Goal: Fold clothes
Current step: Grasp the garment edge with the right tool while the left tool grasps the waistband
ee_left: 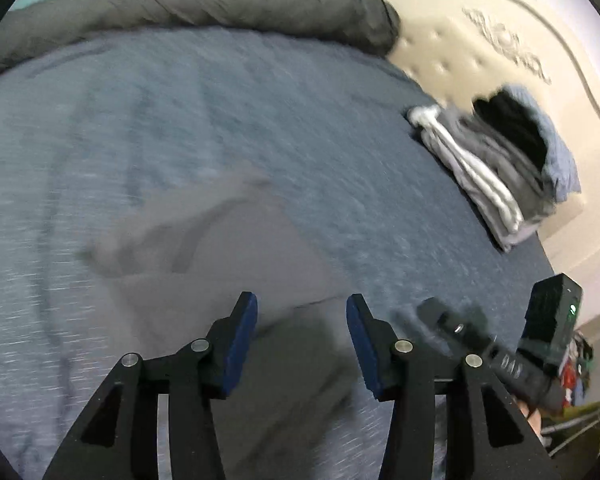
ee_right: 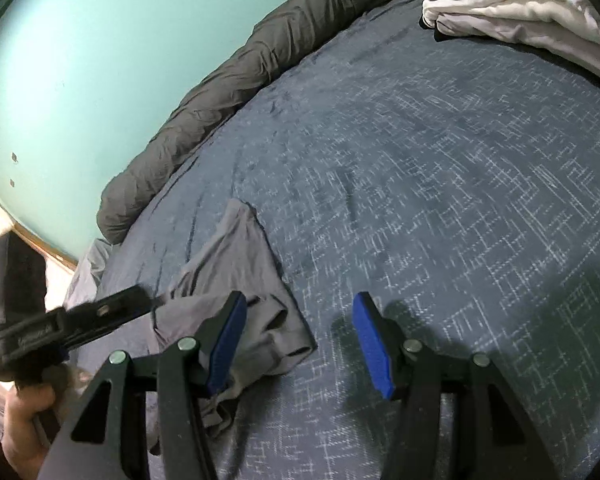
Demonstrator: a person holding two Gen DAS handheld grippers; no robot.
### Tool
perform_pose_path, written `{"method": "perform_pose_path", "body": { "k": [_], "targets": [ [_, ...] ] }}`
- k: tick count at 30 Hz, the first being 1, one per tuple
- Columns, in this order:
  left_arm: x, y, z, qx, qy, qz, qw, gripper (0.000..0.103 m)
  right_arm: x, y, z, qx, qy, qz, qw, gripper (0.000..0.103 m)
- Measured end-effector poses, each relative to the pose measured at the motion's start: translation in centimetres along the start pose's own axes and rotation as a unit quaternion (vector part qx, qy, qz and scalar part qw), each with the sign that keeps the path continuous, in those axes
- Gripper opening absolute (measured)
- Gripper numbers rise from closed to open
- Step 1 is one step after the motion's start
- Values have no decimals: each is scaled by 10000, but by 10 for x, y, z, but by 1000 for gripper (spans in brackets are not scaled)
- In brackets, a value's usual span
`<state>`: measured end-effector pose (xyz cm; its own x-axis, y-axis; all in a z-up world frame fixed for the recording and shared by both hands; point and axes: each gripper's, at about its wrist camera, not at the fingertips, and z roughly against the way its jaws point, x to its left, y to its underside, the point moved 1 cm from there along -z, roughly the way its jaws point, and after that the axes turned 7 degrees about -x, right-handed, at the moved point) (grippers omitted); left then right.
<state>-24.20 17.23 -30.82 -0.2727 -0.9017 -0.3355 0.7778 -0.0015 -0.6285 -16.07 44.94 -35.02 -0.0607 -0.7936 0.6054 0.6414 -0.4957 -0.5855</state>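
Left tongs (ee_left: pixel 302 308) gaping, blue pads (ee_left: pixel 240 344) clear of cloth, nothing between. Right tongs (ee_right: pixel 300 308) likewise apart, empty, hovering over bed. Small grey crumpled garment (ee_right: pixel 236 280) lies flat on blue-grey patterned bedspread (ee_right: pixel 440 180), just beneath left pad of right tongs. Stack of folded grey and white clothes (ee_left: pixel 488 172) sits at far edge of bed. Dark grey rolled blanket (ee_right: pixel 260 60) along teal wall (ee_right: pixel 100 60).

No legible text or labels
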Motion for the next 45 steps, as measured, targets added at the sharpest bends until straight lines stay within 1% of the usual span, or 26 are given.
{"method": "perform_pose_path", "body": {
  "k": [3, 5, 7, 10, 13, 16, 17, 18, 19, 20, 21, 23, 26, 29, 34, 36, 37, 39, 40, 41, 42, 44, 45],
  "targets": [
    [35, 11, 24, -106, -344, 159, 9992, 52, 2, -1, -2, -18, -31, -32, 10000, 56],
    [60, 22, 24, 20, -529, 409, 9978, 52, 3, -1, -3, -24, -29, -45, 10000, 56],
    [77, 30, 19, 121, -526, 661, 9964, 52, 4, 0, -5, -19, -31, -52, 10000, 56],
    [90, 40, 5, 258, -526, 880, 9944, 52, 8, 2, -8, 21, -41, -34, 10000, 56],
    [94, 47, -7, 388, -451, 926, 9939, 52, 11, 4, -10, 46, -46, 47, 10000, 56],
    [96, 49, -14, 396, -285, 1037, 9934, 50, 11, 4, -11, 53, -15, 72, 10000, 56],
    [96, 49, -16, 401, -259, 1042, 9934, 39, 10, 4, -12, 64, -11, 53, 10000, 56],
    [95, 49, -17, 408, -240, 1020, 9937, 31, 10, 3, -13, 73, -19, 46, 10000, 56],
    [95, 49, -18, 415, -237, 985, 9940, 18, 10, 3, -14, 82, -28, 43, 10000, 56],
    [94, 48, -19, 417, -225, 958, 9943, 15, 11, 2, -16, 82, -34, 56, 9999, 56],
    [93, 49, -18, 411, -196, 944, 9945, 14, 13, 1, -17, 75, -46, 78, 9999, 56],
    [89, 49, -18, 396, -139, 916, 9949, 4, 17, -2, -20, 84, -120, 126, 9998, 56],
    [89, 42, -15, 337, -86, 867, 9956, 2, 23, -5, -27, 172, -256, 222, 9993, 56],
    [89, 36, -12, 286, 0, 852, 9960, 2, 34, -6, -40, 441, -327, 502, 9972, 56],
    [85, 24, -7, 219, 90, 732, 9970, 2, 52, 2, -56, 725, -195, 1030, 9918, 56],
    [84, 19, -5, 166, 122, 740, 9970, 2, 55, 6, -61, 841, -100, 1169, 9895, 46],
    [84, 16, -4, 141, 142, 738, 9971, 2, 58, 9, -64, 924, -27, 1274, 9875, 39],
    [84, 11, -3, 94, 165, 717, 9972, 2, 58, 15, -67, 1021, 77, 1404, 9848, 35],
    [84, 9, -3, 71, 163, 701, 9974, 2, 57, 17, -68, 1069, 142, 1442, 9836, 28],
    [84, 7, -2, 54, 171, 698, 9974, 2, 55, 18, -68, 1073, 169, 1430, 9837, 22],
    [84, 5, -2, 37, 182, 700, 9974, 2, 53, 18, -68, 1068, 186, 1405, 9841, 21],
    [84, 3, -1, 6, 184, 696, 9974, 2, 49, 17, -67, 1056, 221, 1356, 9849, 9],
    [84, 1, -1, -8, 185, 699, 9974, 2, 48, 17, -66, 1052, 213, 1335, 9852, 7]
  ]
}}
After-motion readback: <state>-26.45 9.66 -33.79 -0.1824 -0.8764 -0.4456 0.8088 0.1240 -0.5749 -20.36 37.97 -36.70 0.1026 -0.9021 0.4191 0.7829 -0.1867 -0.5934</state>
